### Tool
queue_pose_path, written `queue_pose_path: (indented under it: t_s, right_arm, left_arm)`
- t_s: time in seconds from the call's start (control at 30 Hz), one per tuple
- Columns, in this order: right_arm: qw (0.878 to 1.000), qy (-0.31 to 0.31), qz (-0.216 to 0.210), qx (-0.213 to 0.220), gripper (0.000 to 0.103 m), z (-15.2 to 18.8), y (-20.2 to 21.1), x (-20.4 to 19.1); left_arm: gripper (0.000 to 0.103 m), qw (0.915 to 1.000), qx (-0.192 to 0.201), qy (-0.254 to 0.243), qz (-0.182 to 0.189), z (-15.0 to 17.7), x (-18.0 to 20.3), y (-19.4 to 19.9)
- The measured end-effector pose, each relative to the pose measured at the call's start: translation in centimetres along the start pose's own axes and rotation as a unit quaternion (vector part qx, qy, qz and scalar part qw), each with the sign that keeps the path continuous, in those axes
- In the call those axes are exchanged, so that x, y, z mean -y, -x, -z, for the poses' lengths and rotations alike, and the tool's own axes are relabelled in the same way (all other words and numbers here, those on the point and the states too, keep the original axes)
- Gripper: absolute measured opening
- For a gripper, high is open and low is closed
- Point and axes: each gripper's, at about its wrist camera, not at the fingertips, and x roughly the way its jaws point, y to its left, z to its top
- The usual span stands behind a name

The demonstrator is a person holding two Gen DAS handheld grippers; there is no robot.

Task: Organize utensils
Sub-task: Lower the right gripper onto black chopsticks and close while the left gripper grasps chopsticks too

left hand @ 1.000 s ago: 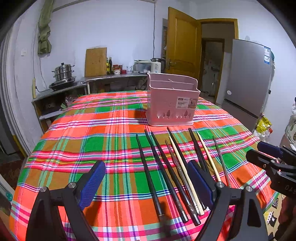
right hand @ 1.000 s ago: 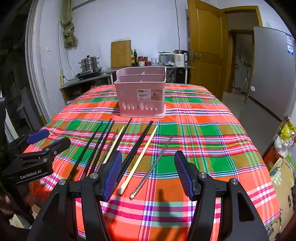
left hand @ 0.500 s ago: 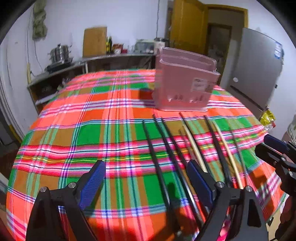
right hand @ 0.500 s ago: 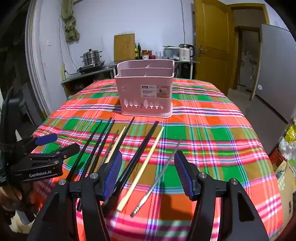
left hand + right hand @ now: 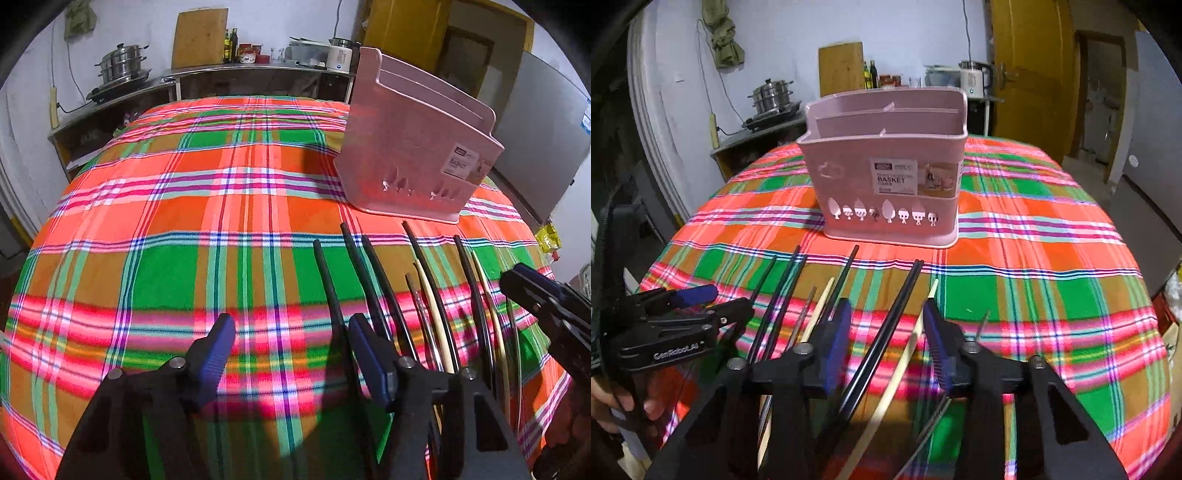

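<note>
Several chopsticks lie side by side on the plaid tablecloth: black ones (image 5: 882, 325), a pale wooden one (image 5: 908, 350) and a thin metal one (image 5: 980, 325). They also show in the left wrist view (image 5: 373, 288). A pink utensil basket (image 5: 886, 184) stands behind them, empty as far as I see; it also shows in the left wrist view (image 5: 417, 155). My left gripper (image 5: 291, 347) is open, low over the cloth, with the leftmost black chopstick (image 5: 328, 288) by its right finger. My right gripper (image 5: 886, 332) is open, straddling black chopsticks and the pale one.
The round table (image 5: 147, 221) drops off at its edges. A counter with a steel pot (image 5: 122, 66), cutting board and kettle stands behind it. A door and a grey fridge (image 5: 546, 147) are at the right. Each gripper sees the other at its side (image 5: 676, 325).
Both grippers have moved forward and lower toward the chopsticks and the basket. The jaws of both have narrowed somewhat but stay open. Nothing has been picked up.
</note>
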Motion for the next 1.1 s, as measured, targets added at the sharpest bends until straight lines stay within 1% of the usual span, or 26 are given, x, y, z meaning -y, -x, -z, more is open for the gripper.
queue_pose_path:
  t_s: [0.03, 0.13, 0.4, 0.5, 0.63, 0.87, 1.1]
  right_arm:
    - [1.000, -0.003, -0.003, -0.005, 0.028, -0.1, -0.4, 0.2]
    - [1.000, -0.015, -0.011, -0.018, 0.023, -0.5, -1.5, 0.5]
    - [0.998, -0.034, -0.030, -0.037, 0.023, -1.0, -3.2, 0.6]
    - [0.998, -0.041, -0.029, -0.049, 0.023, -1.0, -3.9, 0.7]
    - [0.997, -0.043, -0.026, -0.052, 0.023, -1.0, -4.2, 0.8]
    - [0.996, -0.056, -0.010, -0.067, 0.023, -1.8, -5.0, 1.1]
    - [0.996, -0.055, -0.012, -0.074, 0.023, -2.1, -5.0, 0.7]
  left_arm:
    - [0.063, 1.0000, -0.002, -0.001, 0.000, -0.2, 0.0, -0.1]
    - [0.063, 1.0000, 0.000, -0.007, -0.005, -0.4, 0.2, -0.2]
    - [0.063, 0.9998, 0.008, -0.013, -0.012, -0.2, 0.4, -0.3]
    - [0.063, 0.9998, 0.009, -0.012, -0.014, -0.1, 0.4, -0.3]
    - [0.063, 0.9997, 0.010, -0.014, -0.016, -0.2, 0.5, -0.4]
    - [0.063, 0.9991, 0.003, -0.028, -0.032, -0.6, 1.1, -0.8]
    - [0.063, 0.9993, 0.003, -0.026, -0.027, -0.5, 1.0, -0.8]
